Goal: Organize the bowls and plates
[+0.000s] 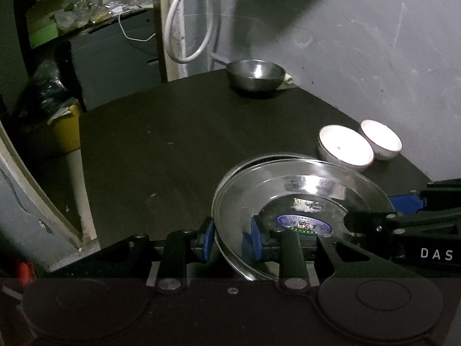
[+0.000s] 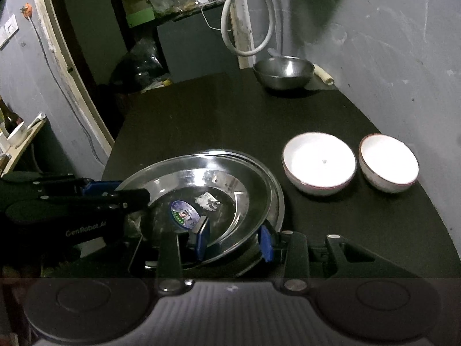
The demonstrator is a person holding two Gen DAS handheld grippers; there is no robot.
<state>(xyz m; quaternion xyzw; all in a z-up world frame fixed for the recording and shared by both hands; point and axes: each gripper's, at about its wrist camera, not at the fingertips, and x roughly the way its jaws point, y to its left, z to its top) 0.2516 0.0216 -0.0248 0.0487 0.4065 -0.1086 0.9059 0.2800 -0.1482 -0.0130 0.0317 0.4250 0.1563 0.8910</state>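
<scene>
A steel plate [image 1: 294, 184] with a blue sticker lies on top of another steel plate on the dark table [image 1: 161, 144]. My left gripper [image 1: 232, 238] straddles its near-left rim, jaws apart around the rim. My right gripper [image 2: 234, 240] straddles the plate's [image 2: 219, 178] near-right rim, jaws also apart. Each gripper shows in the other's view, the right one [image 1: 403, 216] and the left one [image 2: 115, 193]. Two white bowls [image 2: 318, 163] [image 2: 387, 163] sit side by side to the right. A steel bowl [image 2: 283, 70] stands at the far end.
A grey wall [image 2: 389, 57] borders the table on the right. A white cable loop [image 2: 247, 28] hangs behind the steel bowl. The table's left edge drops off toward a doorway with clutter and a yellow bin [image 1: 66, 129].
</scene>
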